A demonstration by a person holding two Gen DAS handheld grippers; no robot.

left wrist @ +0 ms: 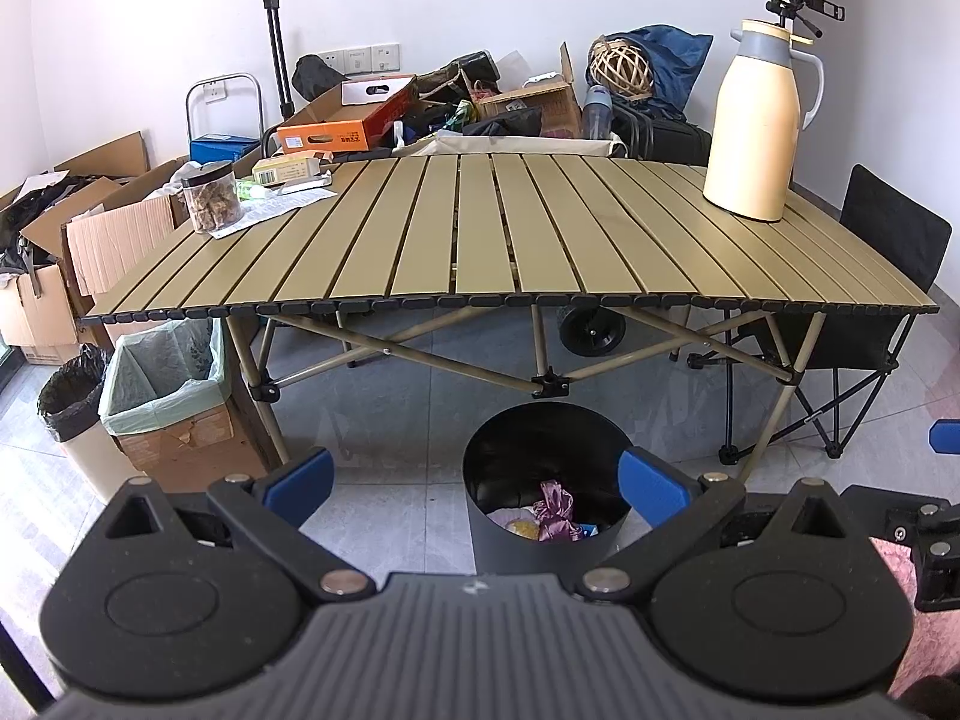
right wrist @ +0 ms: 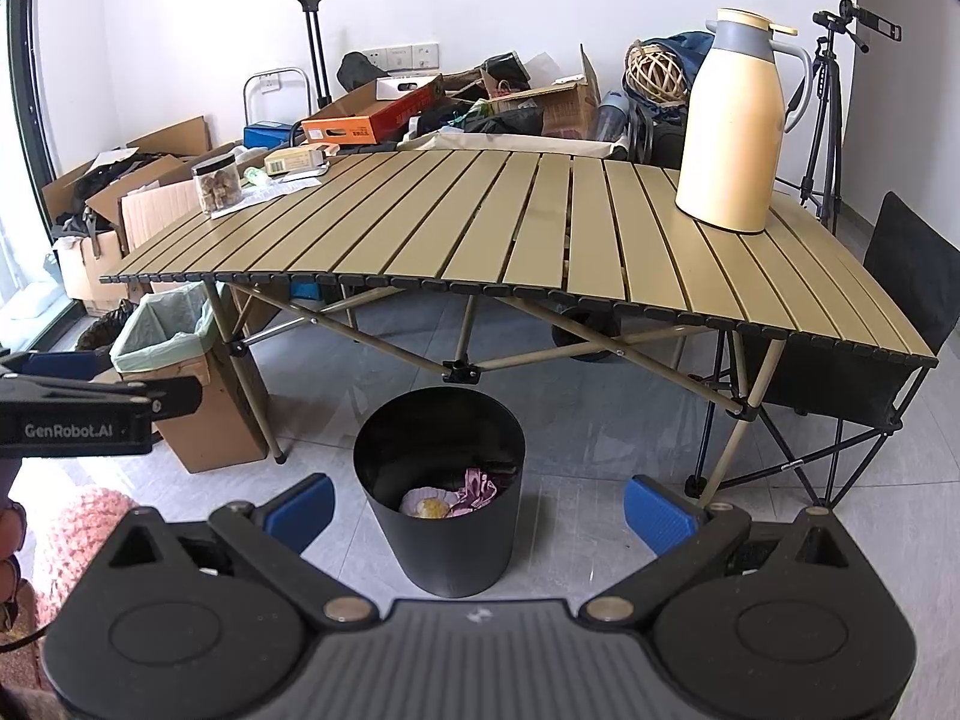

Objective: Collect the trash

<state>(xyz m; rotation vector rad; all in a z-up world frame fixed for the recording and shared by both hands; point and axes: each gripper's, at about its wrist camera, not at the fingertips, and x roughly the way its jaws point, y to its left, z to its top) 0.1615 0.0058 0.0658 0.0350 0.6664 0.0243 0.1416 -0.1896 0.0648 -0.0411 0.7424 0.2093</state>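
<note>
Left wrist view: the left gripper (left wrist: 474,480) is held spread wide with nothing between the blue pads (left wrist: 300,477), hovering above the black trash bin (left wrist: 540,540) on the floor in front of the slatted folding table (left wrist: 480,228). Crumpled trash (left wrist: 555,510), pink and yellow, is seen lying inside the bin, so collection is judged largely done. A nut jar (left wrist: 211,195) on papers and a cream thermos (left wrist: 757,120) are left on the table, well apart. Right wrist view: the right gripper (right wrist: 477,507) is likewise held apart and empty, aimed at the bin, with trash visible inside. A lined cardboard box (right wrist: 180,384) and folding chair (right wrist: 900,324) flank the table; the table legs are judged the nearest obstruction.
</note>
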